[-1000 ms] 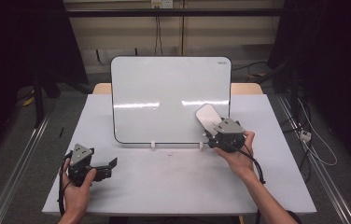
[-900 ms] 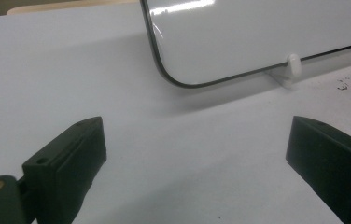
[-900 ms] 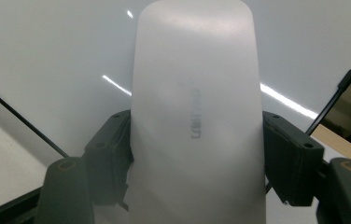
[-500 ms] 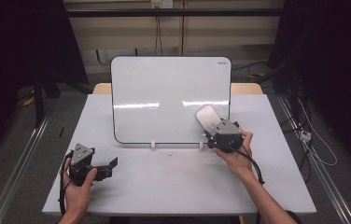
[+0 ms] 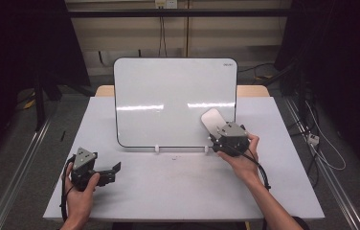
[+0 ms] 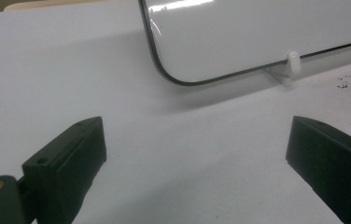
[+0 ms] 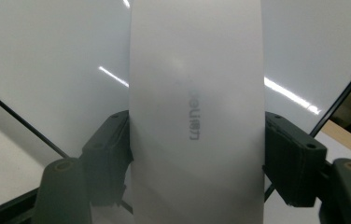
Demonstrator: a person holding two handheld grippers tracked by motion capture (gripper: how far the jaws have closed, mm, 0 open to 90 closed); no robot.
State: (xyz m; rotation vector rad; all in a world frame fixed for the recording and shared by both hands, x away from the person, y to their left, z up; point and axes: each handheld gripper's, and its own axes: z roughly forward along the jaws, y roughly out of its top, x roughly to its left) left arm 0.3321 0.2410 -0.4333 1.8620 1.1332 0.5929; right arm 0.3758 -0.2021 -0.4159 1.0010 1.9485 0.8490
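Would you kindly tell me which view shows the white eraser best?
The right gripper view: the eraser sits close up between the jaws, its printed logo visible. The high view shows it small against the whiteboard; the left gripper view shows the whiteboard's corner.

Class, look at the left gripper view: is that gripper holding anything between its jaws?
No: the left gripper stands open, with bare table showing between its jaws.

high view: fixed overhead, facing 12 o'clock down the surface (image 5: 178,191). left gripper view: low, near the surface, shares the whiteboard (image 6: 257,32). right gripper view: close-up against the whiteboard.
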